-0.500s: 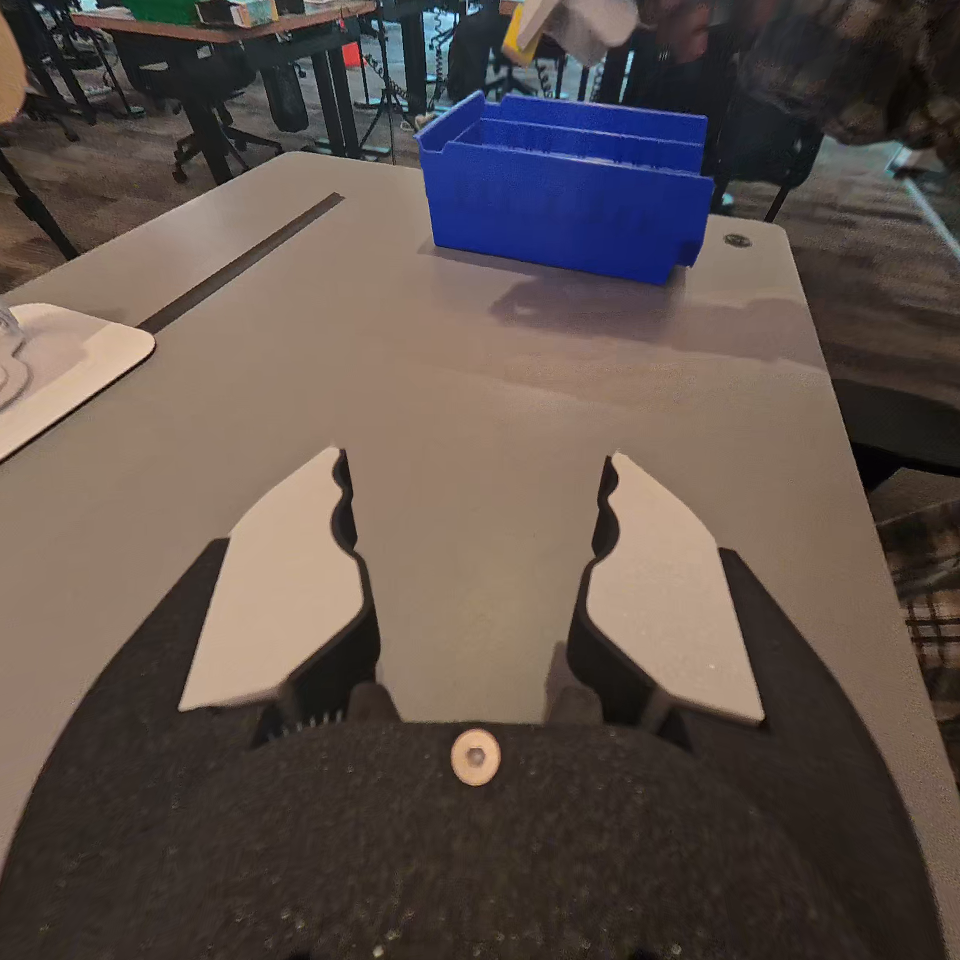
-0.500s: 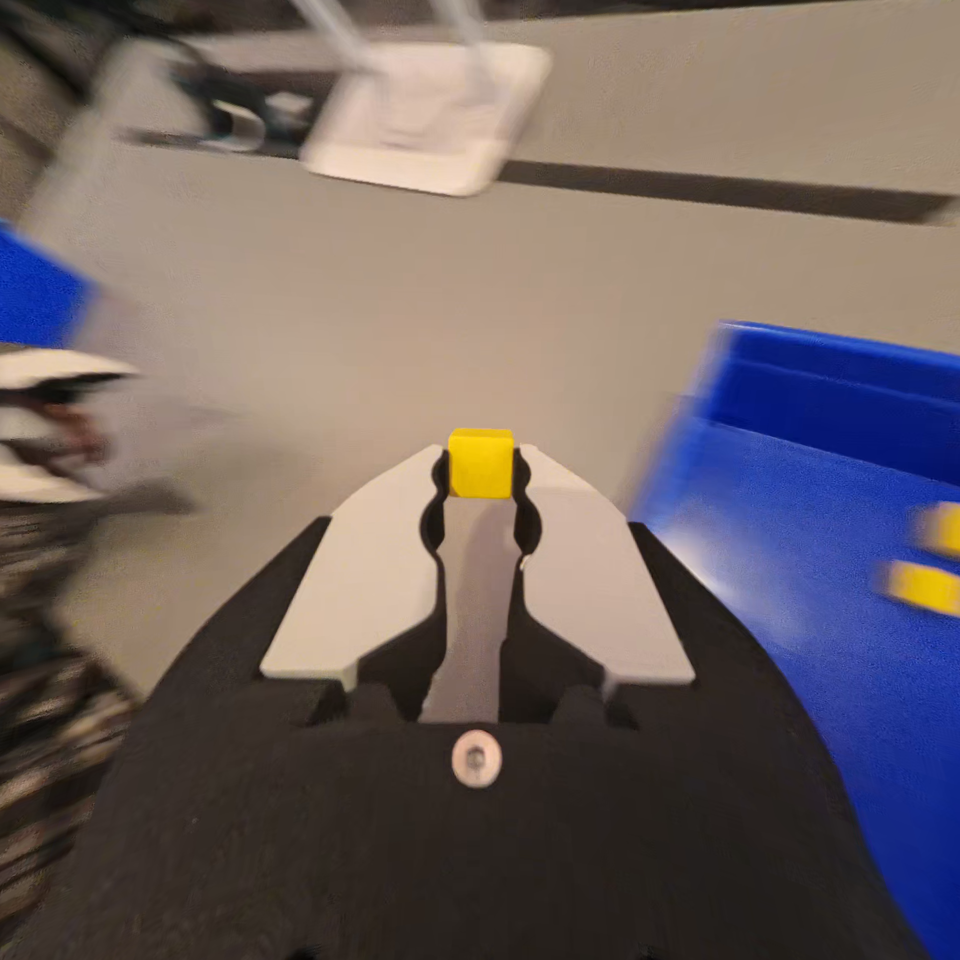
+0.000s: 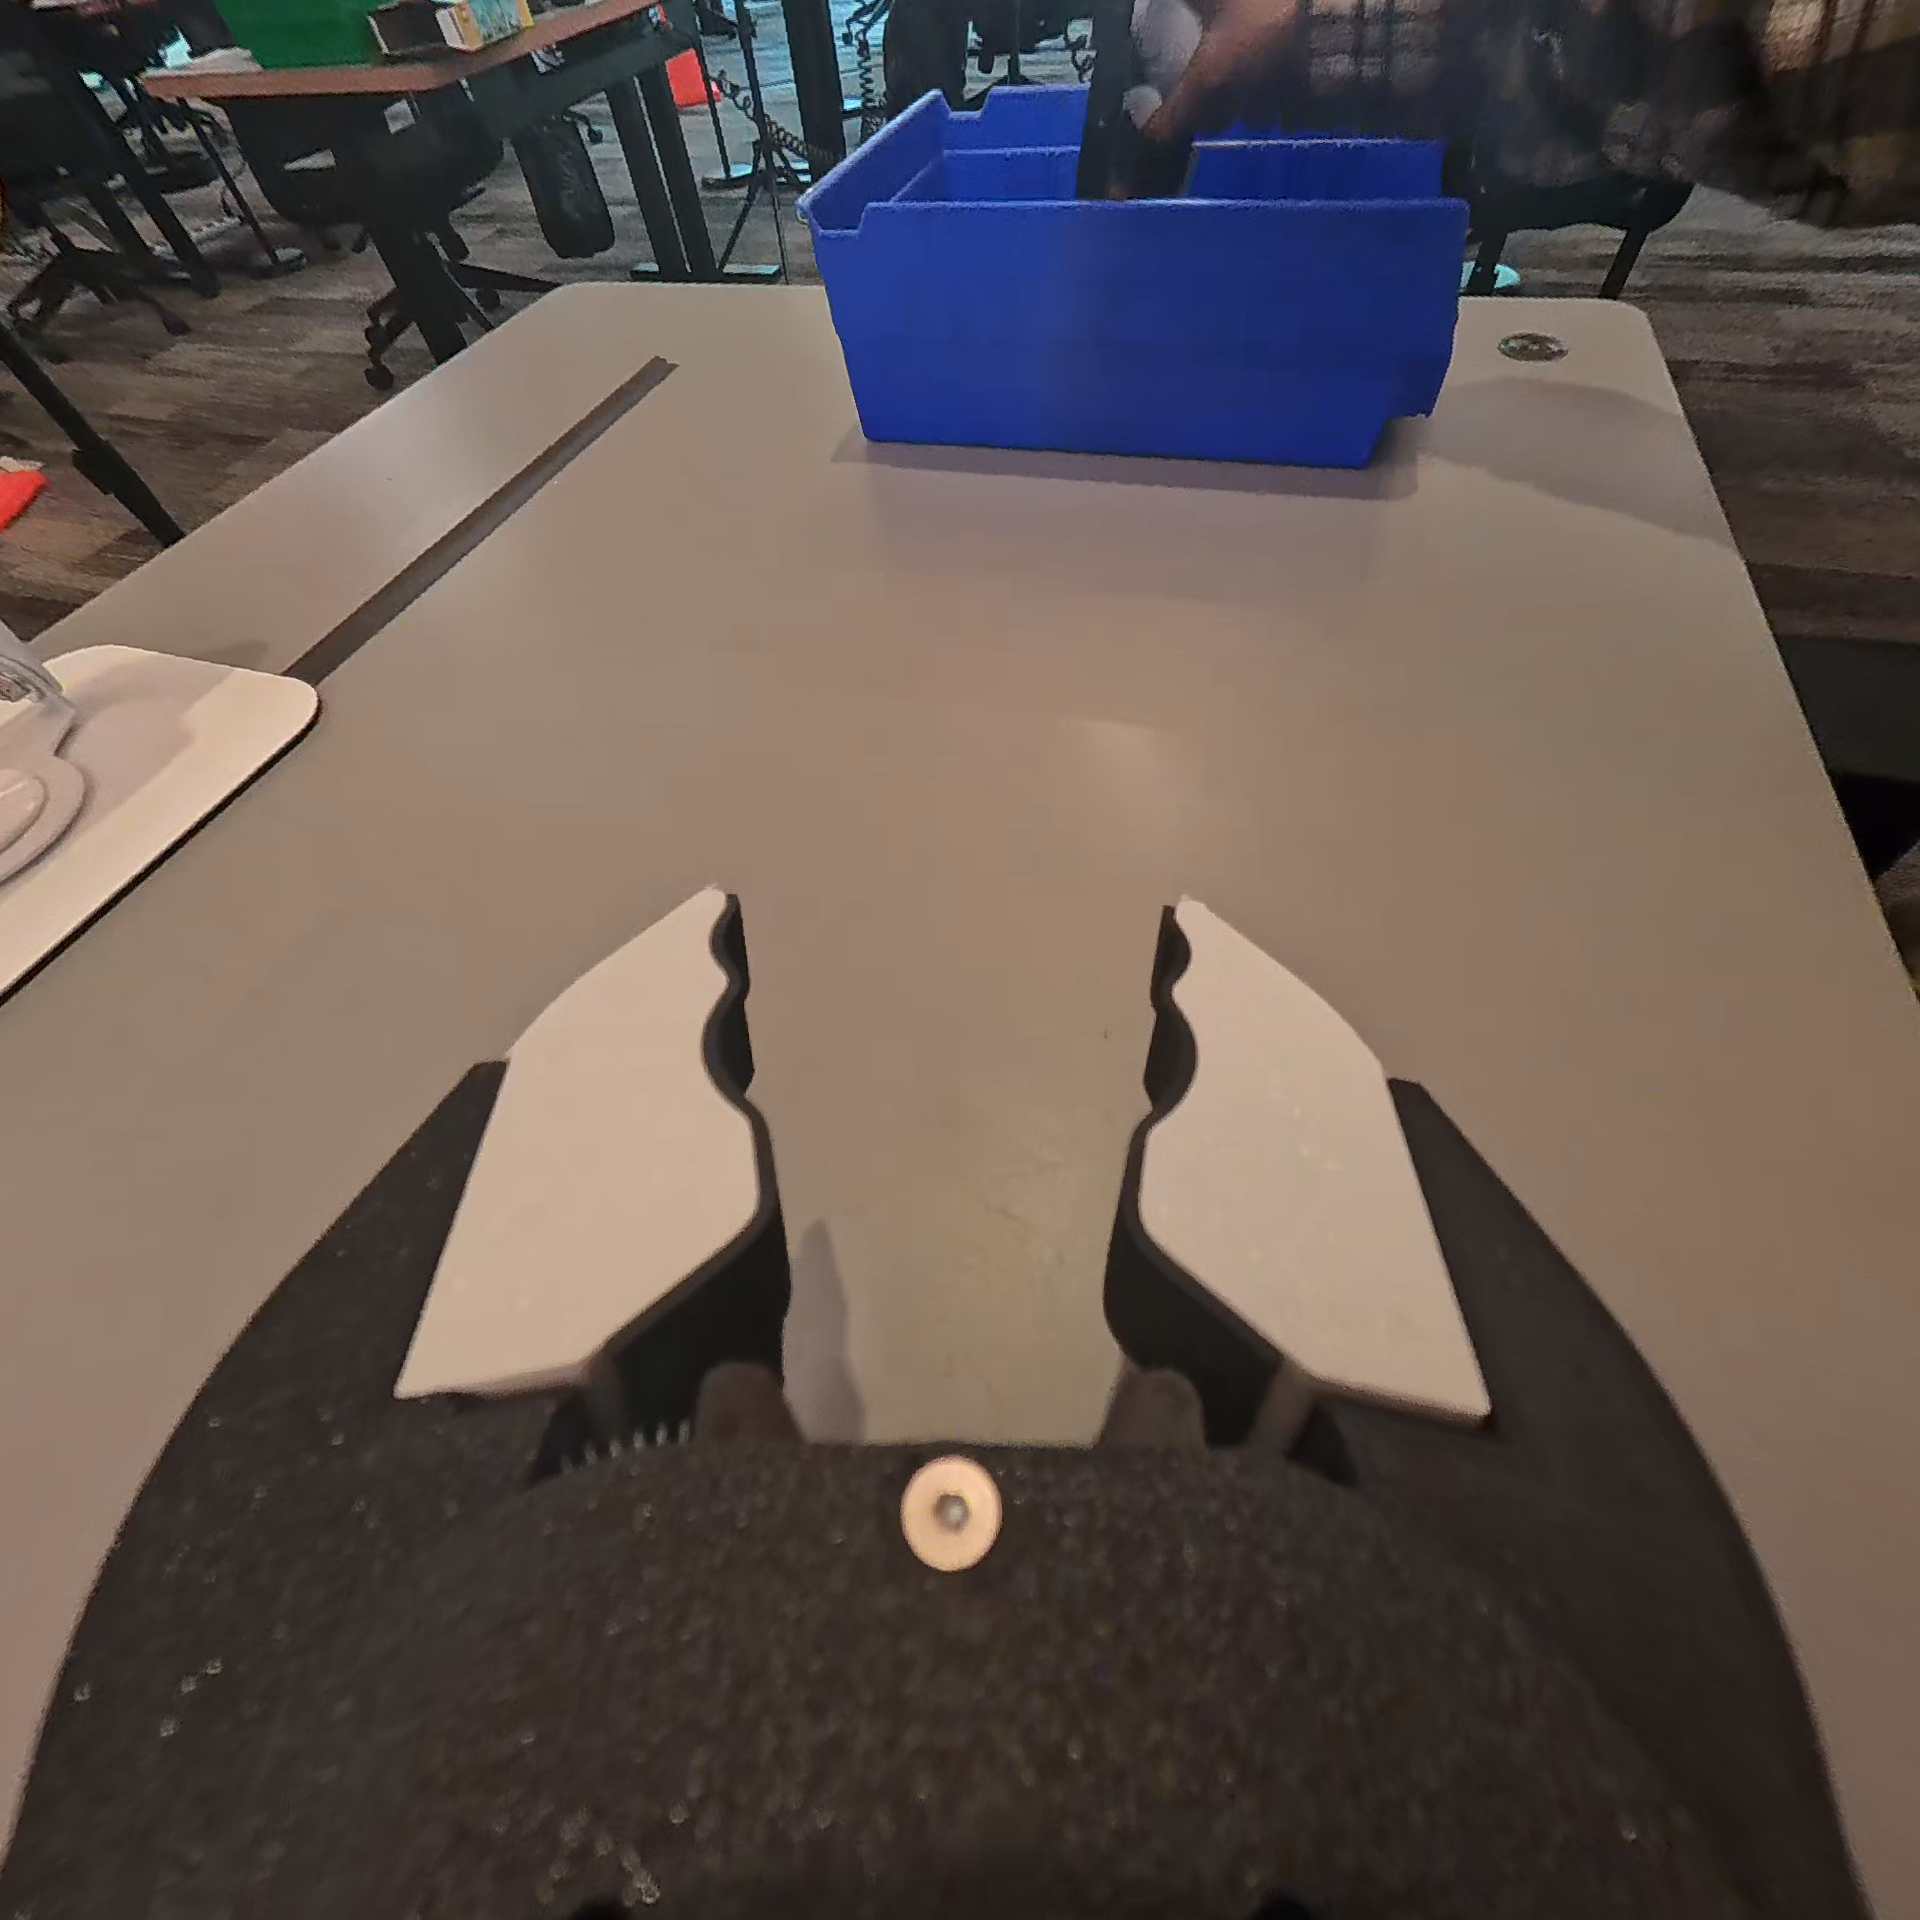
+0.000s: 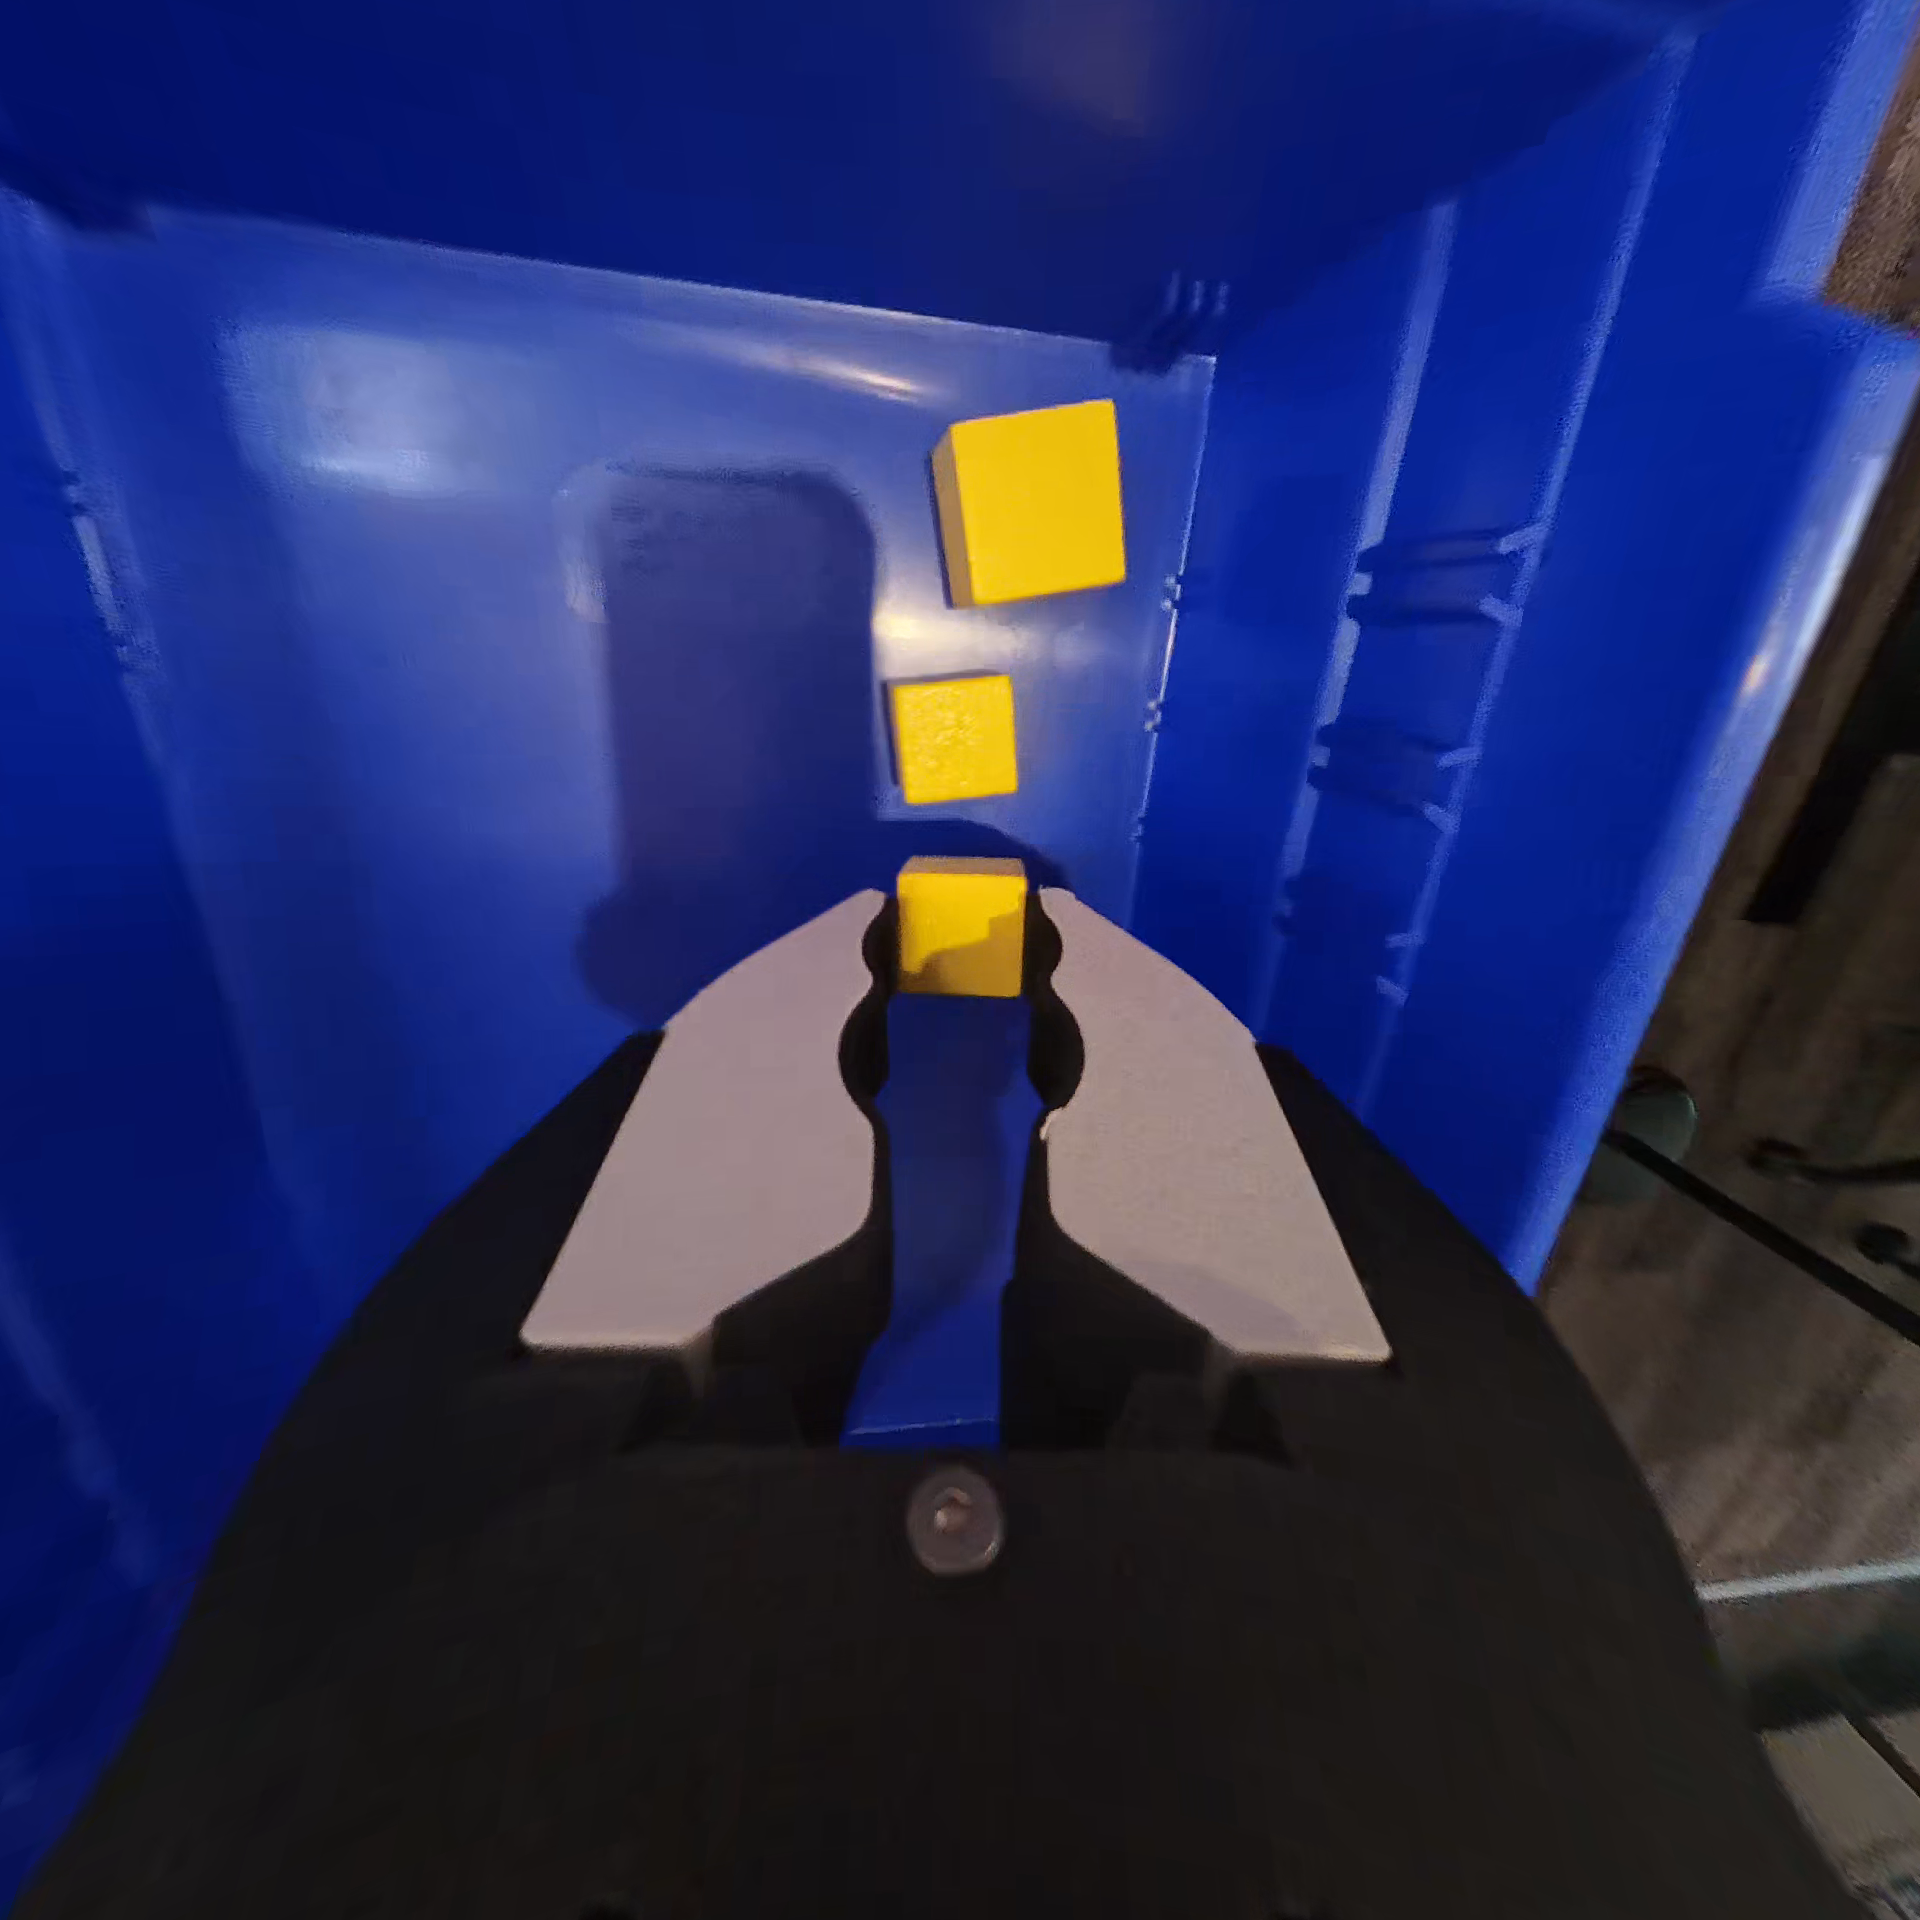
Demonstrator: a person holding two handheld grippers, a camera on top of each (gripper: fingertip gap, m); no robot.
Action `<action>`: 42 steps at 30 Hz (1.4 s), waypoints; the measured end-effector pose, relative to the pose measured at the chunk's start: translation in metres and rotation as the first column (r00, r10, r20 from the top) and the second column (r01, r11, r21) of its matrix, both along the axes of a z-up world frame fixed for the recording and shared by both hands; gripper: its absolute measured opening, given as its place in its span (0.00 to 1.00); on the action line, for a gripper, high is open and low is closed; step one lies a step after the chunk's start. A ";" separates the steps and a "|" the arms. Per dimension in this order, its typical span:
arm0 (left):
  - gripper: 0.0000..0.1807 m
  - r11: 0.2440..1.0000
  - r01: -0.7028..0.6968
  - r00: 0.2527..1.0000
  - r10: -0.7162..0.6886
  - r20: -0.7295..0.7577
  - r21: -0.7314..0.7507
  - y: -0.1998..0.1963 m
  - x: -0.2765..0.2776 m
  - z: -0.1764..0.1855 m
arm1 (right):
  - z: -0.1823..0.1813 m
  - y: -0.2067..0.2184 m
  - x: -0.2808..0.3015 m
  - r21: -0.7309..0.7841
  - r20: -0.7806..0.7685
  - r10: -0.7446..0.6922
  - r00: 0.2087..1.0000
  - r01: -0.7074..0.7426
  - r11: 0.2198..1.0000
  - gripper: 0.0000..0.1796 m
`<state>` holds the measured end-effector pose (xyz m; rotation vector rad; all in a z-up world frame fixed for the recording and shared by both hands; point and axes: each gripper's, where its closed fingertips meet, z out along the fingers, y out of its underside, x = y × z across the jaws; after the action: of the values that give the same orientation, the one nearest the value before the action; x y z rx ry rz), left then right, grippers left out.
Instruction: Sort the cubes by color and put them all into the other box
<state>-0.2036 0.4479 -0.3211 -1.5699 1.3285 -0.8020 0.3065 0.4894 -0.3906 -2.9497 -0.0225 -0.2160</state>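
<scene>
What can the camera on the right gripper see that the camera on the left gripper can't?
Only the right wrist view shows inside the blue box: two yellow cubes lying on its floor, and a third yellow cube pinched by the right gripper.

Only the left wrist view shows the grey table, a white pad and the open, empty left gripper.

Both show a blue box.

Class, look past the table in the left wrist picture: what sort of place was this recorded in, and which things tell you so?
Probably an office or lab workroom: a brown-topped desk on black legs, rolling office chairs on carpet, and the grey table holding a blue bin.
</scene>
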 end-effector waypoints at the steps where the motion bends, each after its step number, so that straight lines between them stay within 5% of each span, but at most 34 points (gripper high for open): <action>1: 0.41 1.000 0.000 1.000 0.000 -0.002 0.000 0.000 0.000 -0.001 | -0.005 0.000 0.003 -0.010 0.008 -0.008 1.000 0.008 1.000 0.13; 4: 0.41 1.000 -0.003 1.000 0.003 -0.007 0.003 0.001 -0.001 -0.002 | -0.013 -0.003 0.016 -0.033 0.073 -0.028 0.997 0.030 0.999 0.13; 7: 0.41 1.000 -0.008 1.000 0.008 0.001 -0.001 0.002 -0.002 -0.002 | -0.002 -0.003 0.017 -0.029 0.109 -0.021 0.994 0.024 0.999 0.25; 13: 0.41 1.000 -0.020 0.999 0.020 0.029 -0.016 0.005 -0.004 0.002 | 0.133 0.023 -0.052 0.248 0.006 0.100 0.995 -0.098 0.964 0.27; 17: 0.41 1.000 -0.030 0.999 0.030 0.013 0.001 0.007 -0.005 0.000 | 0.242 0.034 -0.136 0.549 -0.026 0.267 0.963 -0.209 0.809 0.32; 20: 0.41 0.999 -0.031 0.999 0.031 0.014 0.006 0.006 -0.005 0.000 | 0.279 0.031 -0.205 0.740 -0.043 0.408 0.912 -0.245 0.627 0.35; 26: 0.40 0.999 -0.036 0.999 0.035 0.033 0.006 0.007 -0.005 0.002 | 0.232 0.026 -0.312 0.920 -0.149 0.622 0.769 -0.123 0.372 0.35; 34: 0.39 0.998 -0.055 0.998 0.055 0.021 0.004 0.012 -0.008 -0.002 | 0.118 0.042 -0.381 0.943 -0.234 0.699 0.676 -0.016 0.331 0.34; 42: 0.38 0.992 -0.111 0.992 0.108 0.061 0.052 0.019 -0.025 0.026 | 0.078 0.037 -0.415 0.940 -0.153 0.763 0.628 -0.147 0.309 0.33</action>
<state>-0.2287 0.4666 -0.2955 -1.5508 1.2018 -0.7317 -0.1081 0.5260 -0.3123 -1.6677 -0.5641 0.6366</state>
